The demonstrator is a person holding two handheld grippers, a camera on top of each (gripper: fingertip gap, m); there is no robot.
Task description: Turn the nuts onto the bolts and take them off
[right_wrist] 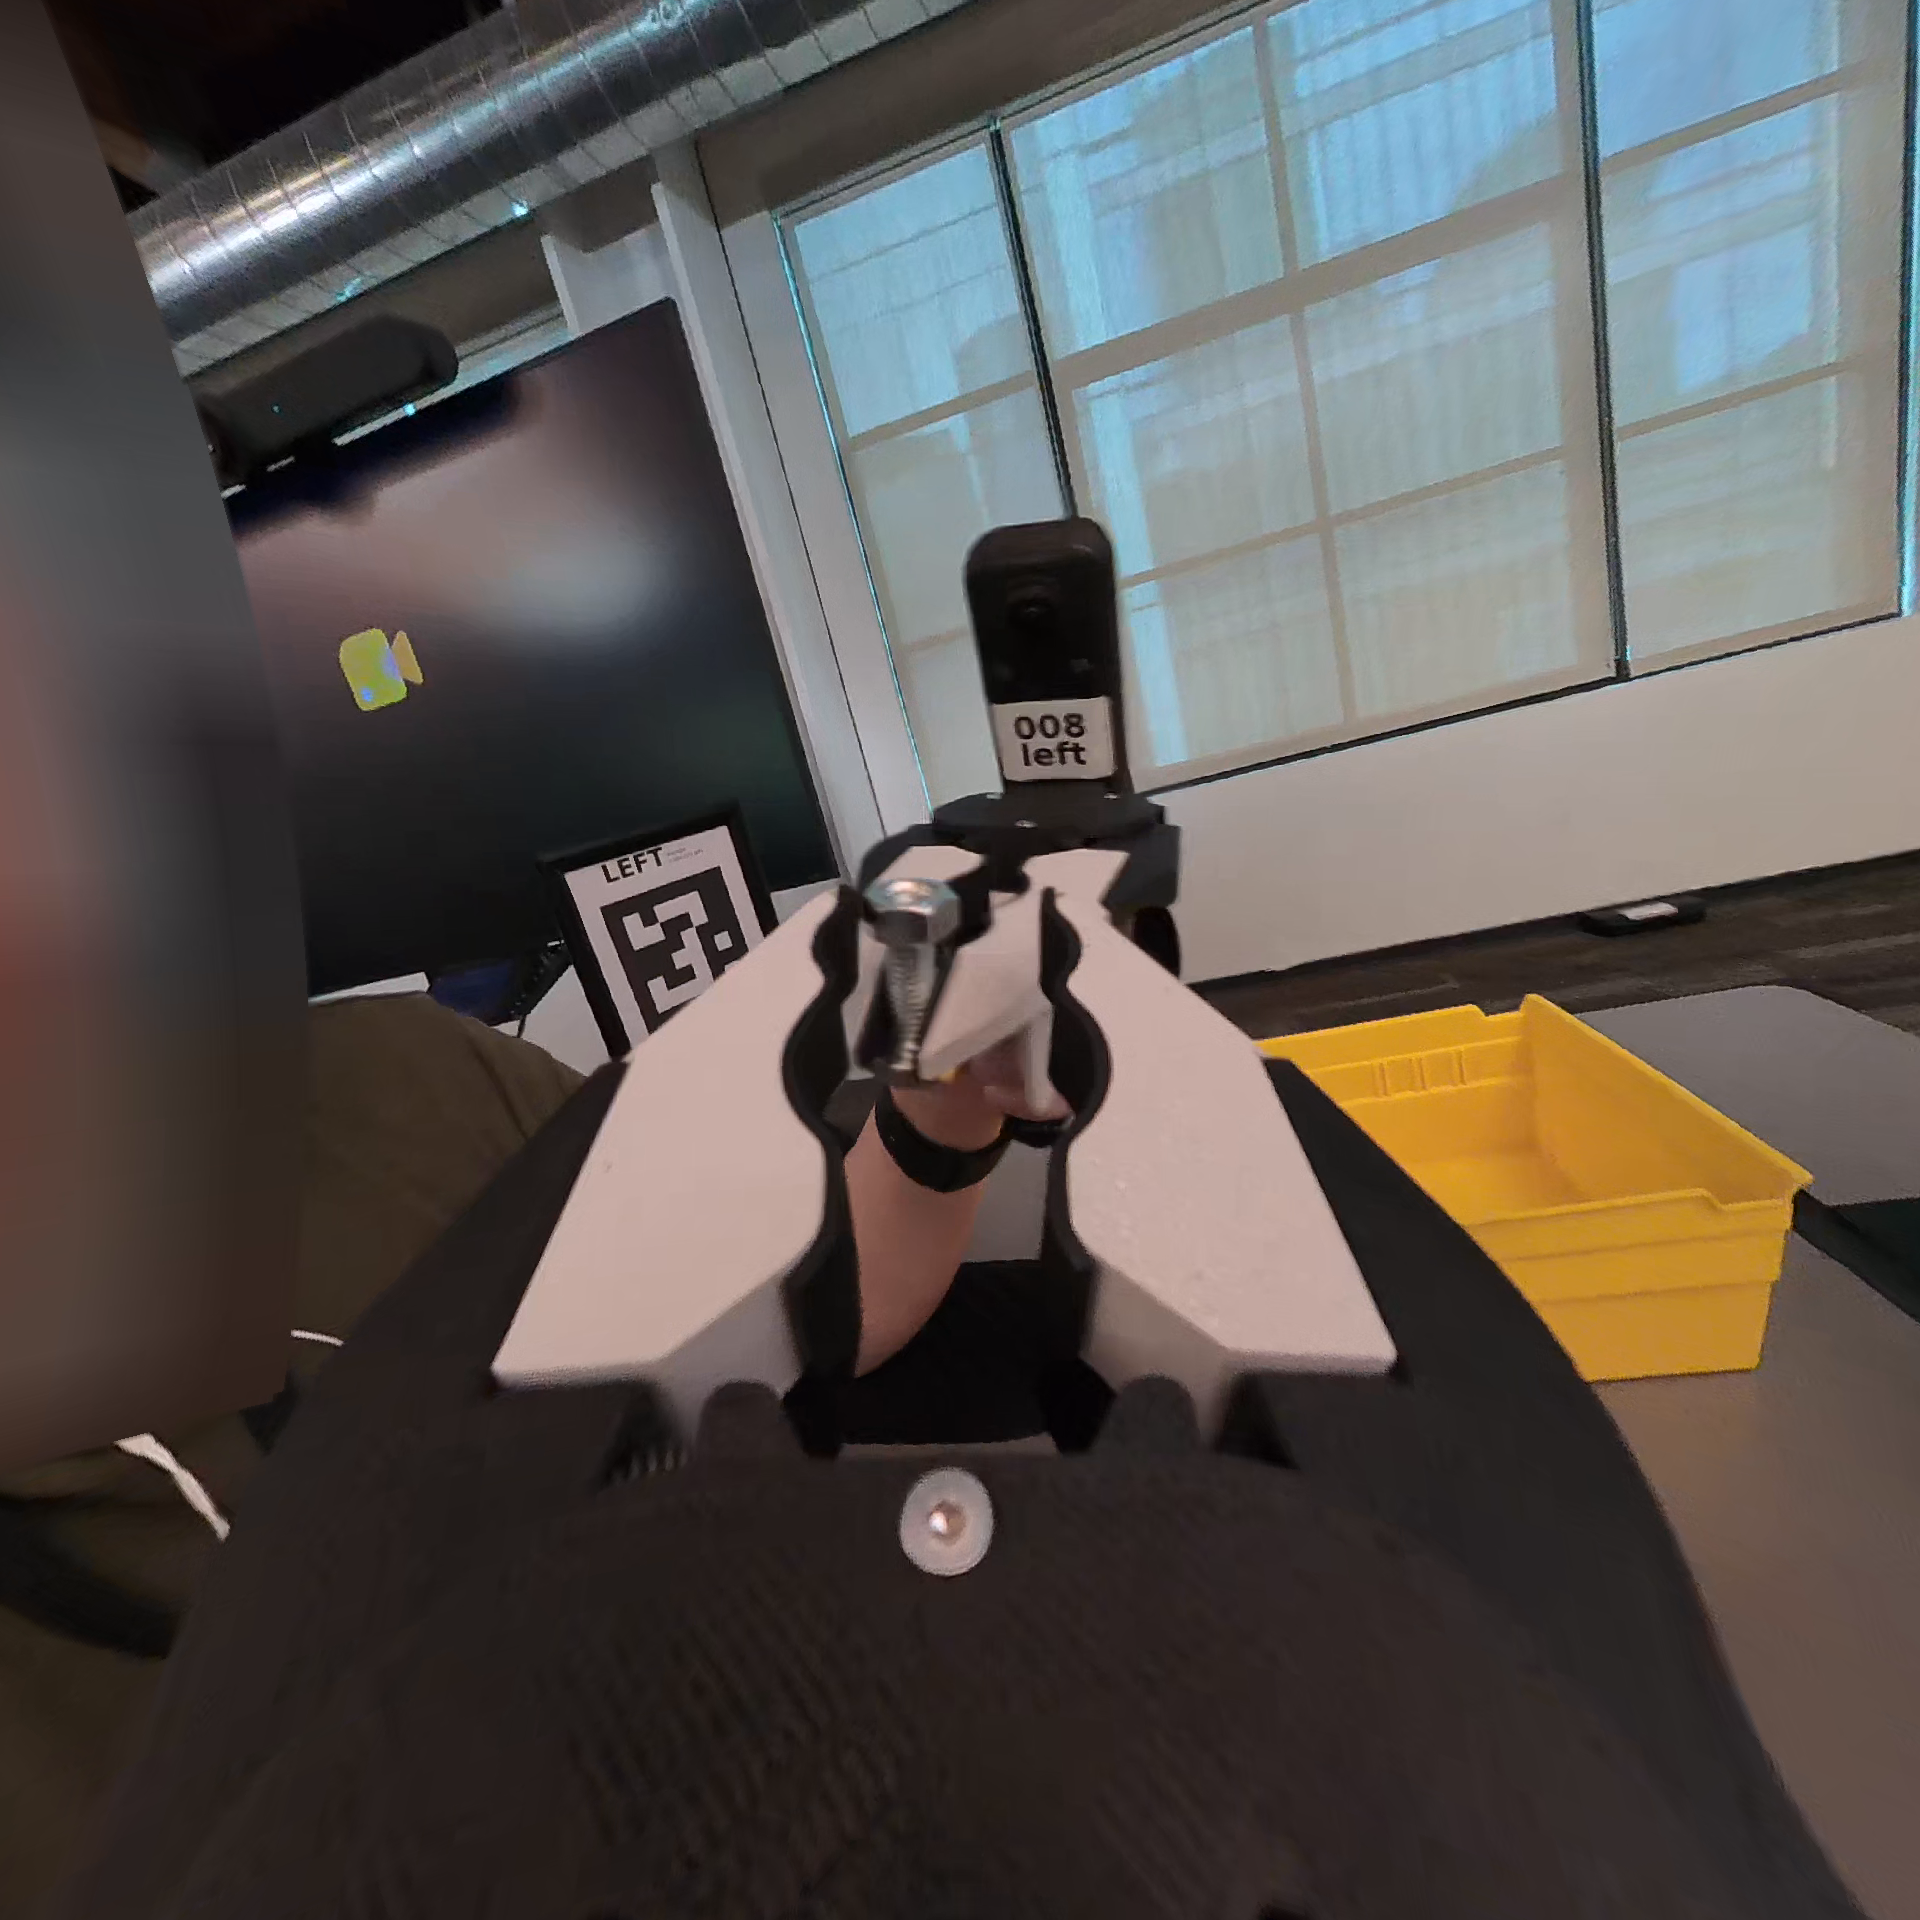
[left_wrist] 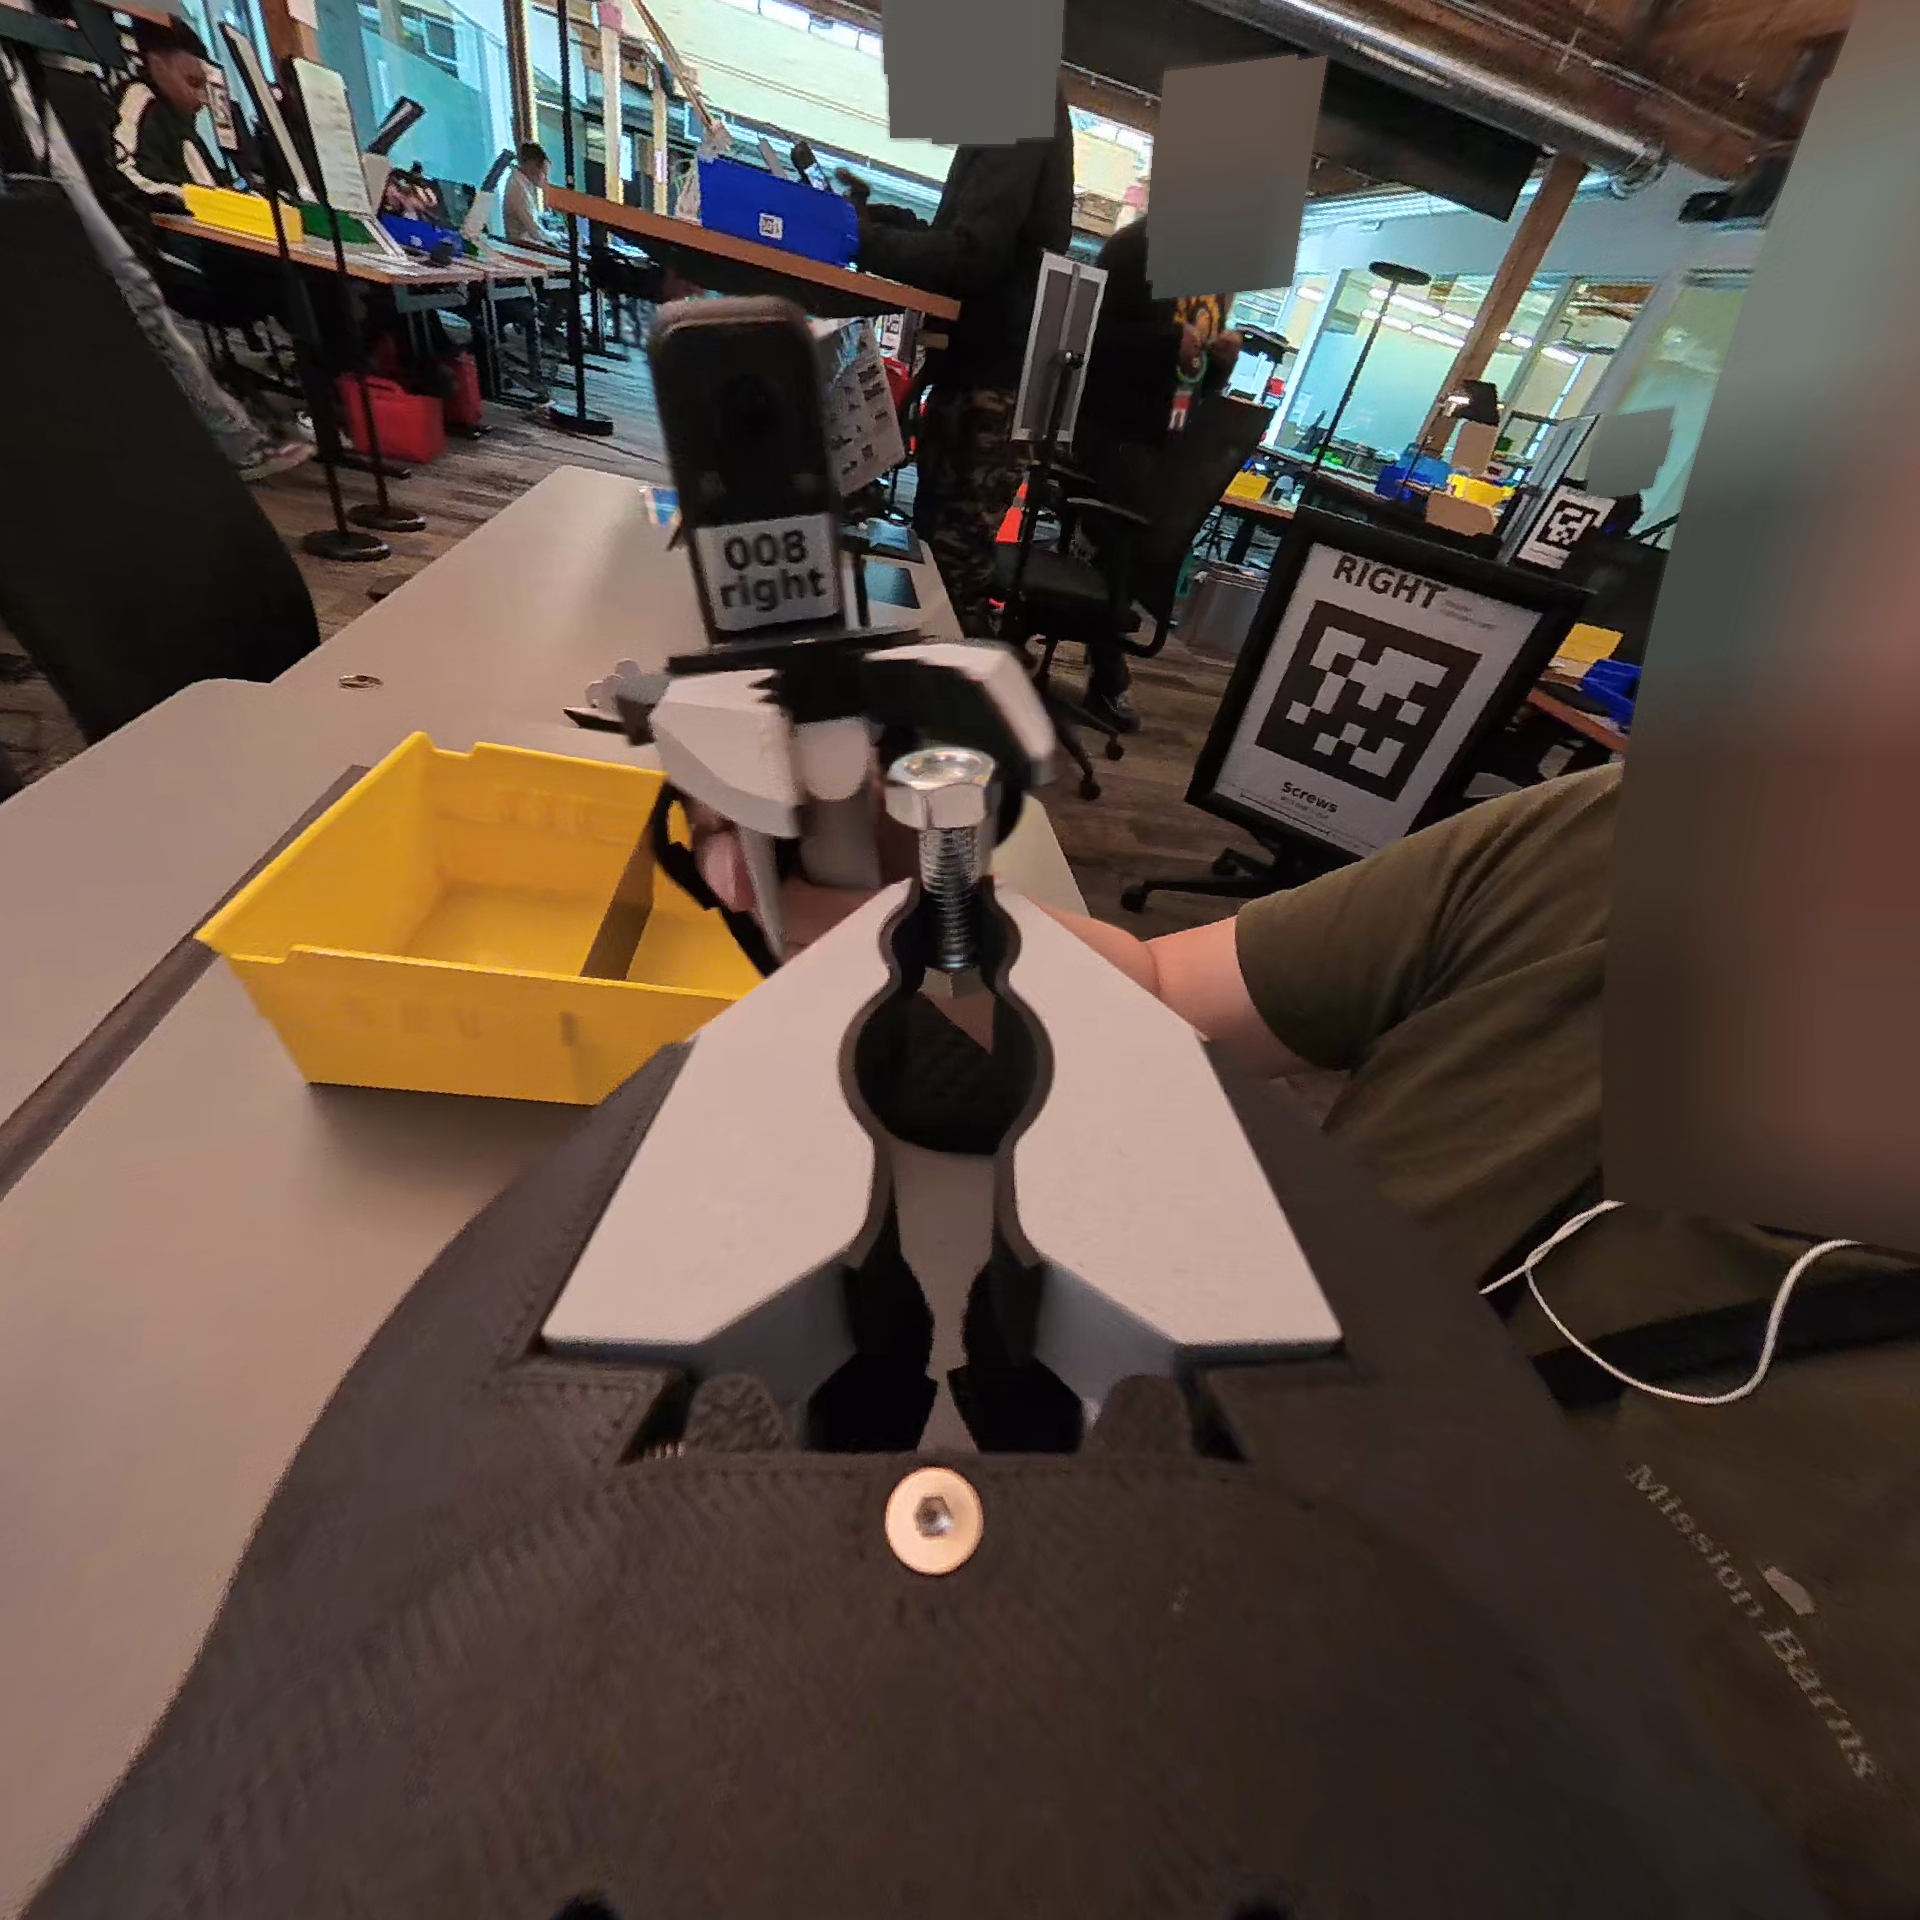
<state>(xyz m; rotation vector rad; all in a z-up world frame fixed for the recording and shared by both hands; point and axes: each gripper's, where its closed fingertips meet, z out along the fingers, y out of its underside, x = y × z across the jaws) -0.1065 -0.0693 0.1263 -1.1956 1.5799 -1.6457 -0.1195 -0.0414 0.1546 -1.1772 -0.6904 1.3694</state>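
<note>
My left gripper (left_wrist: pixel 948 906) is shut on the threaded shank of a silver hex bolt (left_wrist: pixel 940 792), held upright with its head on top, above the grey table (left_wrist: pixel 312 1247). A small hex shape sits at the bolt's lower end between the fingers; I cannot tell whether it is a nut. My right gripper (right_wrist: pixel 943 914) is open and faces the left gripper (right_wrist: pixel 966 997). Its fingertips flank the bolt head (right_wrist: pixel 914 906), which sits close to the left-hand finger; I cannot tell whether they touch. In the left wrist view the right gripper (left_wrist: pixel 862 717) stands just behind the bolt.
An empty yellow bin (left_wrist: pixel 416 1029) with a divider stands on the table beside the grippers, and shows in the right wrist view (right_wrist: pixel 1621 1299). The person's arm (left_wrist: pixel 1195 966) reaches in behind the bolt. Framed marker boards (left_wrist: pixel 1371 696) (right_wrist: pixel 665 935) stand at the table ends. The tips of both grippers are at nearly the same place.
</note>
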